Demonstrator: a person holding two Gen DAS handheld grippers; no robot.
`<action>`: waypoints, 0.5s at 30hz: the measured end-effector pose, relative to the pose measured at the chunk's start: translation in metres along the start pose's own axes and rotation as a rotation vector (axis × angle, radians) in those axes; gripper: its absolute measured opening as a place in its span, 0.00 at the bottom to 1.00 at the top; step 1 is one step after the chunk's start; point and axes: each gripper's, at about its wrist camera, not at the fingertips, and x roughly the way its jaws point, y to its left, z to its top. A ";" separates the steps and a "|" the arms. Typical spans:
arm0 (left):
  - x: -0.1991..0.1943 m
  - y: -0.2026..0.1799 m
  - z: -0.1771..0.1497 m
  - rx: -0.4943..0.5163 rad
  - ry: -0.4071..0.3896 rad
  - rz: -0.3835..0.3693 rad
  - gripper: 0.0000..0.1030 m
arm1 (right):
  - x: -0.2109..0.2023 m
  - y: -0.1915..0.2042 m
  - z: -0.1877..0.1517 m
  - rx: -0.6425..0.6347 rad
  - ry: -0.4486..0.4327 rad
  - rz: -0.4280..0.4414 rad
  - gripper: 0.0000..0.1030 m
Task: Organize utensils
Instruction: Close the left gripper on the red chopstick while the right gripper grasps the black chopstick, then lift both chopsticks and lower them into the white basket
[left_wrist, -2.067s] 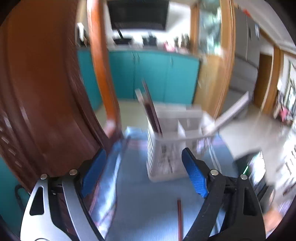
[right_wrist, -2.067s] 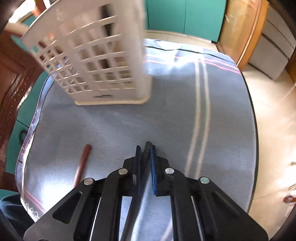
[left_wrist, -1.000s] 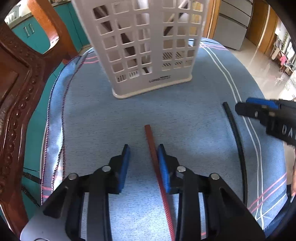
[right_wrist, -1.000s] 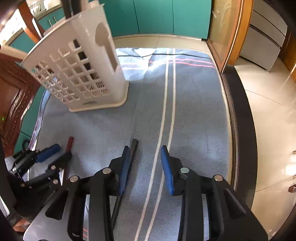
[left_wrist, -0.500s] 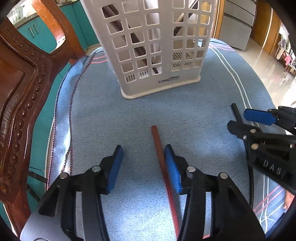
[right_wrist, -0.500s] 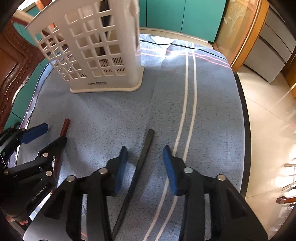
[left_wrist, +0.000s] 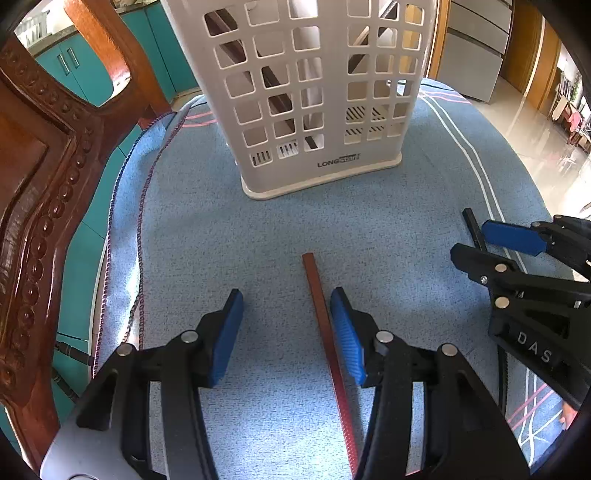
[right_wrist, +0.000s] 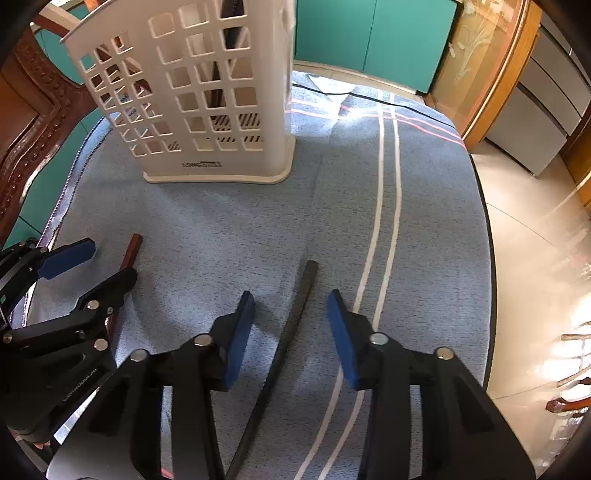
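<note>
L gripper (left_wrist: 286, 328) jaws wide apart round red chopstick (left_wrist: 325, 332); R gripper (right_wrist: 291, 332) likewise, black chopstick (right_wrist: 284, 339).

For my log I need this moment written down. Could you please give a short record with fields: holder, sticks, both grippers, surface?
holder: white holder upright on the blue cloth, dark sticks already inside
red stick: red stick flat on the cloth, between the left gripper fingers, close to the right-hand one
black stick: black stick flat on the cloth, between the right gripper fingers
left gripper: open, not yet gripping
right gripper: open, not yet gripping
beside: wooden chair at the left
</note>
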 end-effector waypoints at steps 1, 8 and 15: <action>0.000 0.000 0.000 0.002 0.000 -0.002 0.48 | -0.001 0.001 0.000 -0.006 -0.001 0.005 0.29; -0.002 -0.011 0.001 0.026 -0.004 -0.054 0.22 | -0.005 0.016 -0.002 -0.043 -0.006 0.031 0.12; -0.009 -0.019 0.005 0.026 -0.033 -0.095 0.08 | -0.017 0.017 0.000 -0.024 -0.047 0.083 0.08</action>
